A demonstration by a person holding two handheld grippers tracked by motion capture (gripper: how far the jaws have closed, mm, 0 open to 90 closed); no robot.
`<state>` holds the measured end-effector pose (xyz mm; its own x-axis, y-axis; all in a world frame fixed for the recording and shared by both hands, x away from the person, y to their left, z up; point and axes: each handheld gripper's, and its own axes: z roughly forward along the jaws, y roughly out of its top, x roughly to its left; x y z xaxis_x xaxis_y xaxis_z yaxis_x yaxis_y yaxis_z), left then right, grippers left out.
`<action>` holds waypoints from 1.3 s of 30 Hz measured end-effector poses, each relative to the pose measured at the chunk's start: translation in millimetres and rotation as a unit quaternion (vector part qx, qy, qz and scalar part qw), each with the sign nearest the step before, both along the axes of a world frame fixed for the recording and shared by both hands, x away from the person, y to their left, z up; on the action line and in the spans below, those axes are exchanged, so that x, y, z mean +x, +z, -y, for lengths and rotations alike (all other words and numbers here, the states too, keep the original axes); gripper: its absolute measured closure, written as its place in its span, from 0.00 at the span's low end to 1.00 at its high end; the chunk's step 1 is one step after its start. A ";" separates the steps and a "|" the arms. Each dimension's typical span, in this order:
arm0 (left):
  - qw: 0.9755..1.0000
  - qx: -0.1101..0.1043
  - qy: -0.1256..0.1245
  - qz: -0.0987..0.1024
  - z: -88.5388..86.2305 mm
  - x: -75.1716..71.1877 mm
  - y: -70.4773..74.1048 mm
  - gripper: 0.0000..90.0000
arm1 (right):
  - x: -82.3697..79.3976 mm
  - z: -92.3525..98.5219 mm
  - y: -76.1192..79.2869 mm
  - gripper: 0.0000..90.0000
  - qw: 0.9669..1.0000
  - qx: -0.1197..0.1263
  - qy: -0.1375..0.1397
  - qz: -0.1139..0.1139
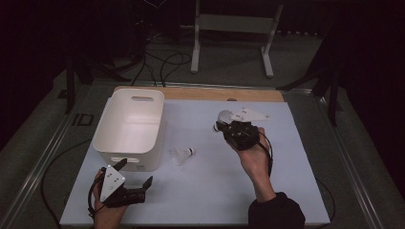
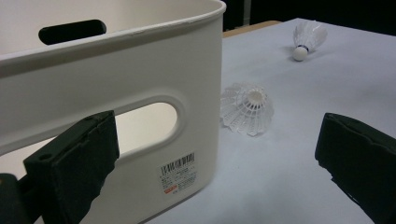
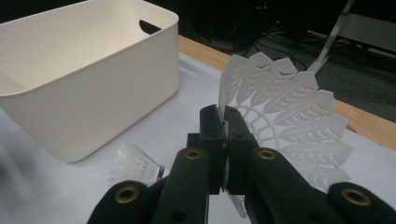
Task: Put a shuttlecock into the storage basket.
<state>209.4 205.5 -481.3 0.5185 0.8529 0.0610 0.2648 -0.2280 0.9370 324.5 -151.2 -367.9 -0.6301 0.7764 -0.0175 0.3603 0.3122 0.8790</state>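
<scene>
My right tongs (image 3: 223, 122) pinch a white plastic shuttlecock (image 3: 289, 112); the left tongs (image 2: 210, 158) gape empty. The white plastic bin (image 1: 129, 143) holds nothing yet, and another feathered white shuttlecock (image 1: 183, 153) lies on the bench (image 1: 210, 191).

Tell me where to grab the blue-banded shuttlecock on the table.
The shuttlecock lies on its side, apart from the bin. Probably come from above and close the jaws across the skirt just behind the band, where it is narrowest.

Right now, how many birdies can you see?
2. One shuttlecock is pinched in the right gripper; the other lies on the table beside the white bin. More might hide inside the bin.
</scene>
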 end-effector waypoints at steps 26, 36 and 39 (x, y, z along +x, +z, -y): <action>1.000 0.002 -0.001 -0.001 0.4 0.0 -0.2 0.00 | 9.8 -13.6 9.2 0.99 1.000 0.015 0.011 0.005; 1.000 0.002 -0.001 0.000 0.1 0.0 -0.1 0.00 | 15.0 -25.3 9.9 0.99 1.000 0.017 0.017 0.006; 1.000 0.002 -0.001 0.000 0.1 -0.1 -0.1 0.00 | 15.3 -28.4 10.7 0.99 1.000 0.020 0.018 0.008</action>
